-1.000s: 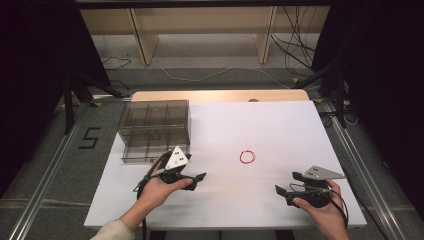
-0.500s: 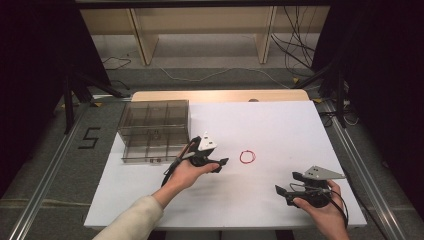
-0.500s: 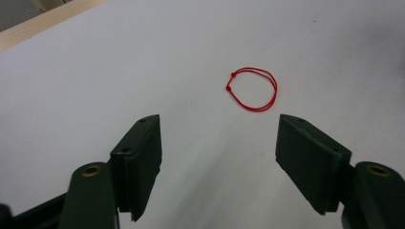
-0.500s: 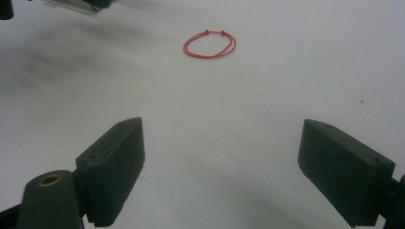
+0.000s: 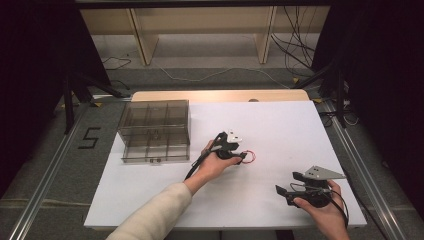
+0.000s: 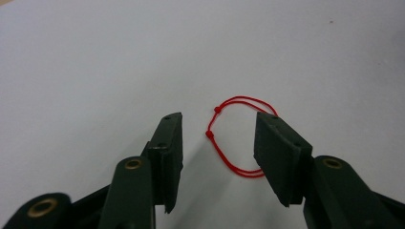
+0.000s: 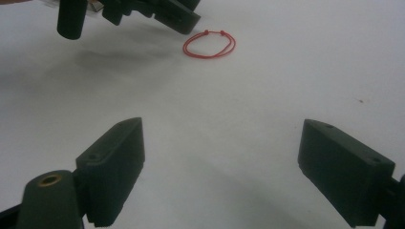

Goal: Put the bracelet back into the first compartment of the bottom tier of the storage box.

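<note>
Since the earlier frames, your left gripper (image 5: 242, 157) has travelled from the near-left part of the white table (image 5: 280, 125) to the red string loop (image 5: 249, 157) near the table's middle; its jaws have just been closing and now stand about half apart; the loop itself lies where it lay before. Your right gripper (image 5: 286, 192) has not shifted; it rests in your right hand (image 5: 320, 212) at the near-right of the table.

Check the left gripper view: the red string loop (image 6: 237, 138) lies flat on the table surface; most of it sits in the gap between the 2 black jaws; its far end curves past the tip of the right-hand jaw, and its near end runs under that jaw's edge; the 2 small knots on the string face the left-hand jaw with a clear gap of table between them; no pad presses on the string, so nothing is gripped.

Check the right gripper view: its own 2 jaws stand wide apart with bare table between them; the red string loop (image 7: 209, 44) shows far ahead, just beside the tip of the left gripper (image 7: 184, 21).

Note the smoky transparent compartment box (image 5: 155, 130) at the far-left of the table, well apart from the loop; your left hand (image 5: 212, 162) and its pale sleeve (image 5: 155, 215) reach in from the bottom edge.
</note>
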`<state>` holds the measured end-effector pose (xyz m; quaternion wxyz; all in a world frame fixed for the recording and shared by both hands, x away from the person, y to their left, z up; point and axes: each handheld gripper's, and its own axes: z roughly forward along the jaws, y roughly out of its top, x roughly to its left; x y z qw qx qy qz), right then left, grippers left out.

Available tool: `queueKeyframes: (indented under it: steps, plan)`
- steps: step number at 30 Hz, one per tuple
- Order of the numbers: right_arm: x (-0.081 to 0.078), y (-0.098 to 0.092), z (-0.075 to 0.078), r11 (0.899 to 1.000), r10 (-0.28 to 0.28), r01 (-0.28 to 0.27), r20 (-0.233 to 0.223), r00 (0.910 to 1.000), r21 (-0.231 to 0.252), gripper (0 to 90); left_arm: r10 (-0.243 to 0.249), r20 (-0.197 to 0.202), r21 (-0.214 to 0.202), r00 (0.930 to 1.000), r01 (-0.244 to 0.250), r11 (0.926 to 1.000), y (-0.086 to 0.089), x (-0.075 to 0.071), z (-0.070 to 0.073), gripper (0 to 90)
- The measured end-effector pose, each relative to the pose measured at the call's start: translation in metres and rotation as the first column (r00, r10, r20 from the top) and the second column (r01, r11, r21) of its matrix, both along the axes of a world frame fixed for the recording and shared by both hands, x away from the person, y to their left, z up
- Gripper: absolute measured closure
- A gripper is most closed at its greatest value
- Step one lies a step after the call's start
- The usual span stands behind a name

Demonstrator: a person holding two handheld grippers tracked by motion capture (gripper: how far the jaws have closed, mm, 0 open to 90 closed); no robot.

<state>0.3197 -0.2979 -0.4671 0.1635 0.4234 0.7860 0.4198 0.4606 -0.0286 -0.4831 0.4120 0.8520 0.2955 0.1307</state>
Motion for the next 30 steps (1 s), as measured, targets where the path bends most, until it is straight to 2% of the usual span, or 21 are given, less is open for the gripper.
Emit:
queueKeyframes:
  steps: [2, 7, 8, 19, 24, 30]
  plan:
    - [0.0000, 0.0000, 0.0000, 1.000, 0.000, 0.000, 0.000, 1.0000, 0.000, 16.7, 0.001, -0.010, 0.017, 0.9999, -0.001, 0.9999, -0.0063, 0.0044, -0.0042, 56.8]
    - [-0.0003, -0.0001, 0.0003, 1.000, -0.001, 0.001, -0.002, 1.0000, 0.002, 16.7, 0.010, -0.020, 0.013, 0.9997, -0.009, 0.9999, -0.0111, 0.0084, -0.0077, 65.2]
    - [-0.0002, -0.0001, 0.0002, 1.000, -0.001, 0.001, -0.002, 1.0000, 0.001, 16.8, 0.010, -0.024, 0.024, 0.9997, -0.009, 0.9997, -0.0115, 0.0090, -0.0088, 66.8]
    - [0.0000, 0.0003, 0.0001, 1.000, 0.000, 0.000, 0.000, 1.0000, 0.000, 16.8, 0.027, -0.033, 0.022, 0.9991, -0.026, 0.9994, -0.0110, 0.0104, -0.0108, 85.6]
    - [0.0000, 0.0001, -0.0001, 1.000, 0.000, 0.000, 0.000, 1.0000, 0.000, 16.8, 0.026, -0.020, 0.030, 0.9995, -0.025, 0.9992, -0.0116, 0.0091, -0.0107, 87.0]
    - [-0.0001, -0.0002, 0.0000, 1.000, -0.001, 0.001, -0.001, 1.0000, 0.002, 16.7, 0.015, -0.028, 0.022, 0.9995, -0.015, 0.9997, -0.0110, 0.0069, -0.0096, 87.3]
